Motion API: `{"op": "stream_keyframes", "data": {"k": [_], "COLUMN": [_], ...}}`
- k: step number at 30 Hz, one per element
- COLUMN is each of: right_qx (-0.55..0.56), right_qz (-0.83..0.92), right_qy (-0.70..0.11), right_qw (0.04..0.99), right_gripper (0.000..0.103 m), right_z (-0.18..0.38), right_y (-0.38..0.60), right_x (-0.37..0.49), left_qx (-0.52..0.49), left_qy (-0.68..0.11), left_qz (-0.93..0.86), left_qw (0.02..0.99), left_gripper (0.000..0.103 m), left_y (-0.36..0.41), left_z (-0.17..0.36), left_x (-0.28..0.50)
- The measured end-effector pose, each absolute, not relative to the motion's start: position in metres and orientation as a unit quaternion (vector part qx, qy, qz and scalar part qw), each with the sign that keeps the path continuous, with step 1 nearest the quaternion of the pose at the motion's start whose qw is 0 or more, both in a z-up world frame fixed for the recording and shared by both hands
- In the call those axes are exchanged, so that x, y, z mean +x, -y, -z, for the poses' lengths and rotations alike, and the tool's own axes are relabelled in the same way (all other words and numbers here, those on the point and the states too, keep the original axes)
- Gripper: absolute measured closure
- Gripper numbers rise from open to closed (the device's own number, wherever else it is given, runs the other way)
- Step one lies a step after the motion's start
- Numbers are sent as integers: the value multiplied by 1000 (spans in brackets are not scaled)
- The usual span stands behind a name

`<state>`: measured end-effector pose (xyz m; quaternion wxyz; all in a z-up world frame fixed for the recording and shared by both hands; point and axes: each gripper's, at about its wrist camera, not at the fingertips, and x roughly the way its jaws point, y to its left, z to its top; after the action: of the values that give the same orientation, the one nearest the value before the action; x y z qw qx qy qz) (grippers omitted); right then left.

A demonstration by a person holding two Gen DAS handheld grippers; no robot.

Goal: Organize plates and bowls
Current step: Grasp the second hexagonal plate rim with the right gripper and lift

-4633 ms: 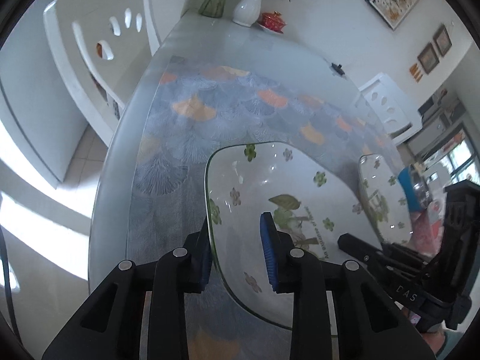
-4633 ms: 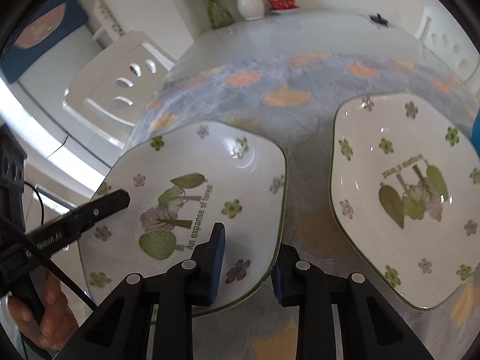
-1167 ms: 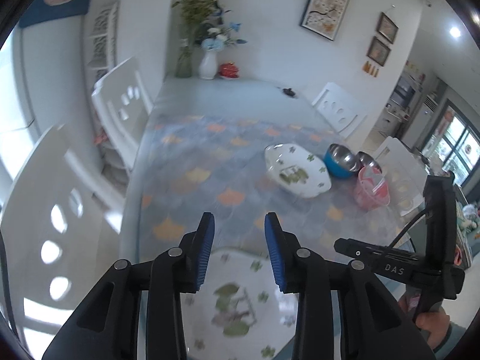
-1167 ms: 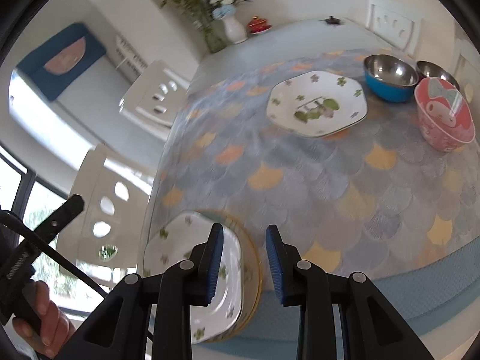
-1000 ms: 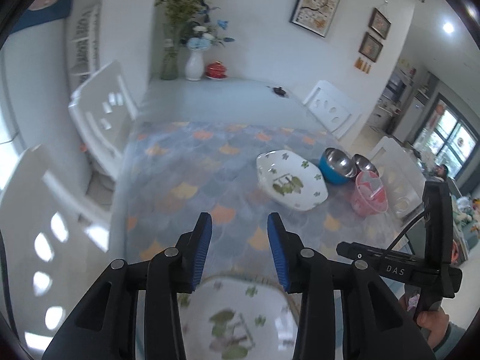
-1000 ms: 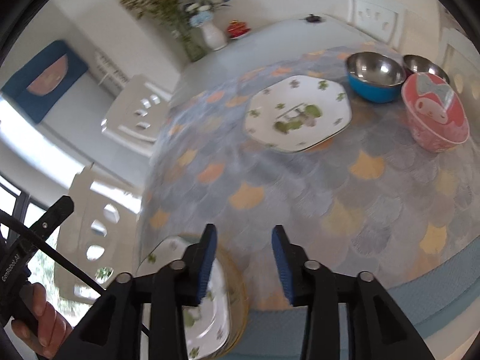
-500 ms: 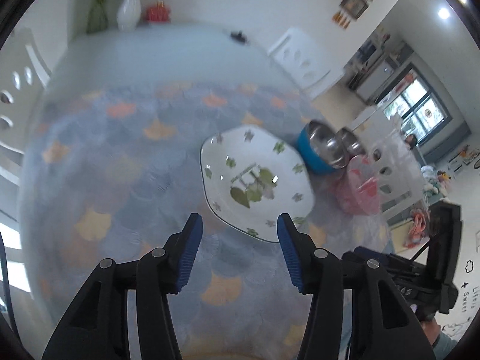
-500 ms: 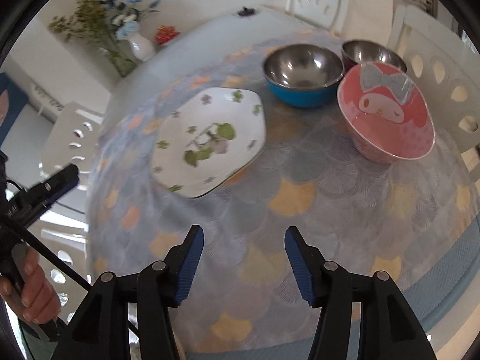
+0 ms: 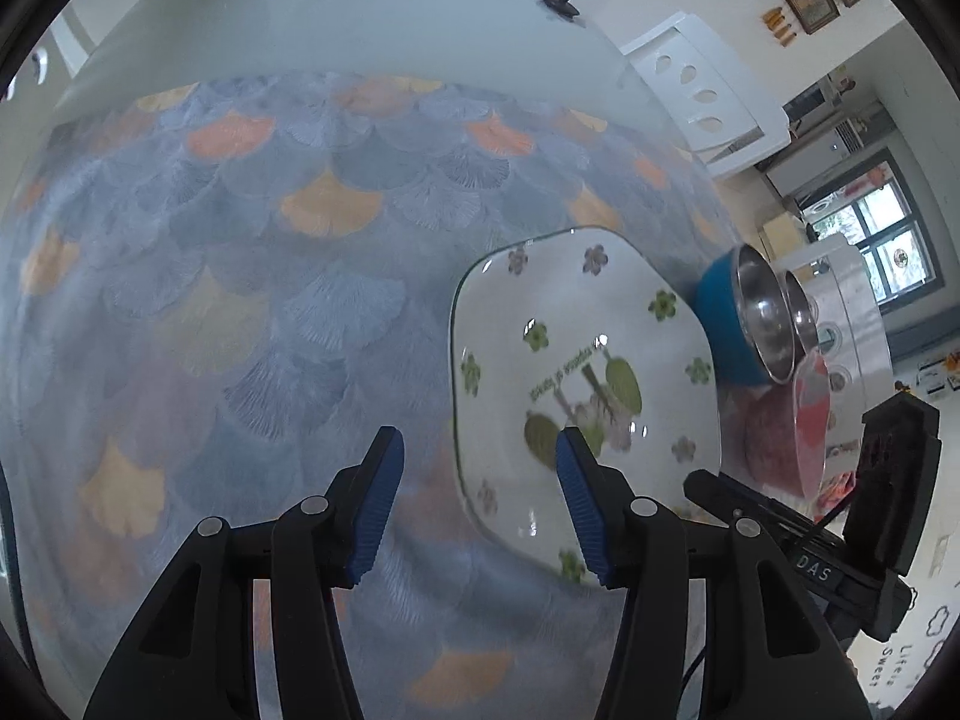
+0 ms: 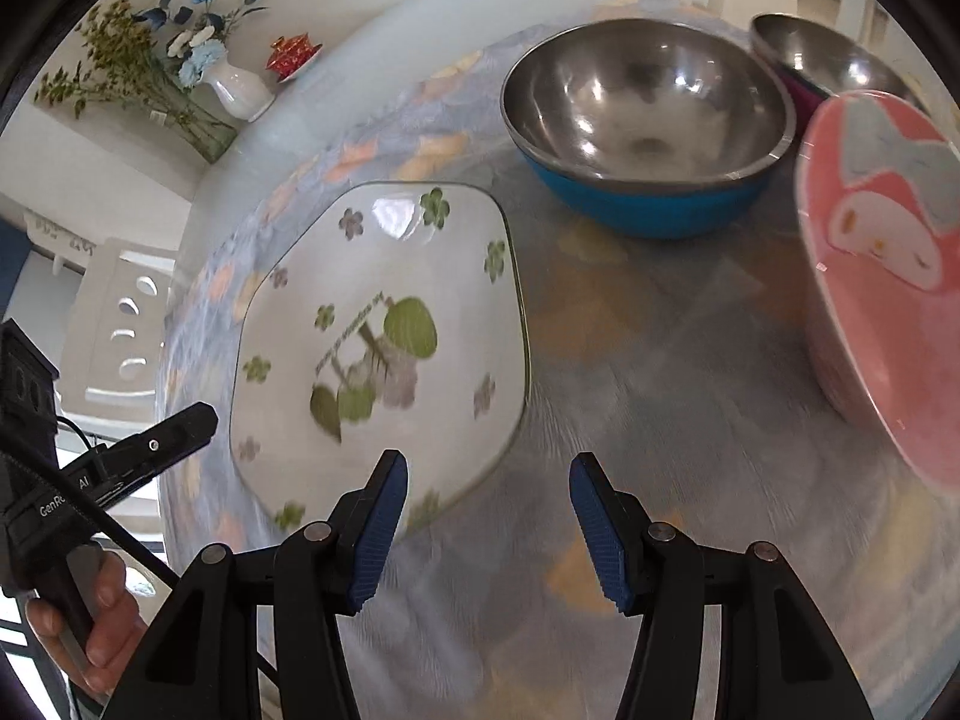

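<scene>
My left gripper point(image 9: 477, 501) and right gripper point(image 10: 489, 525) have just been opening and hold nothing, flanking the near edge of the plate point(image 10: 384, 336). Beyond the plate sit the blue bowl point(image 10: 645, 120) and pink bowl point(image 10: 882, 300).

- The left gripper point(image 9: 479, 501), its jaws just opened wider and holding nothing, hangs over the tablecloth point(image 9: 252, 276).
- Its right finger overlaps the flowered plate point(image 9: 576, 360).
- Blue bowl point(image 9: 729, 330) beyond.
</scene>
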<state>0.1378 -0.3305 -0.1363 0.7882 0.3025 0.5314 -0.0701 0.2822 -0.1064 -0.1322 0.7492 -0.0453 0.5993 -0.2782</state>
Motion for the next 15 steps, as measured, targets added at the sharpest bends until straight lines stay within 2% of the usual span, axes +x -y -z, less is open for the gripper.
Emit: {"op": "stream_keyframes", "data": {"k": [5, 8, 9, 12, 15], "right_qx": [298, 273, 272, 286, 288], "right_qz": [62, 66, 64, 63, 53], "right_qy": [-511, -496, -493, -486, -477], "right_qw": [804, 822, 824, 823, 828], "right_gripper": [49, 65, 69, 76, 80], "right_z": [142, 141, 143, 152, 156], "right_y": [338, 334, 333, 338, 340], "right_x": [154, 162, 164, 166, 166], "left_qx": [-38, -32, -29, -20, -49], "left_qy": [-598, -596, -596, -591, -590], "left_qz": [283, 290, 295, 297, 308], "left_qw": [749, 748, 746, 750, 745], "left_gripper": [53, 57, 65, 75, 78], "left_y": [124, 132, 134, 137, 130], "left_z": [145, 152, 156, 163, 168], "left_x": [293, 296, 296, 296, 300]}}
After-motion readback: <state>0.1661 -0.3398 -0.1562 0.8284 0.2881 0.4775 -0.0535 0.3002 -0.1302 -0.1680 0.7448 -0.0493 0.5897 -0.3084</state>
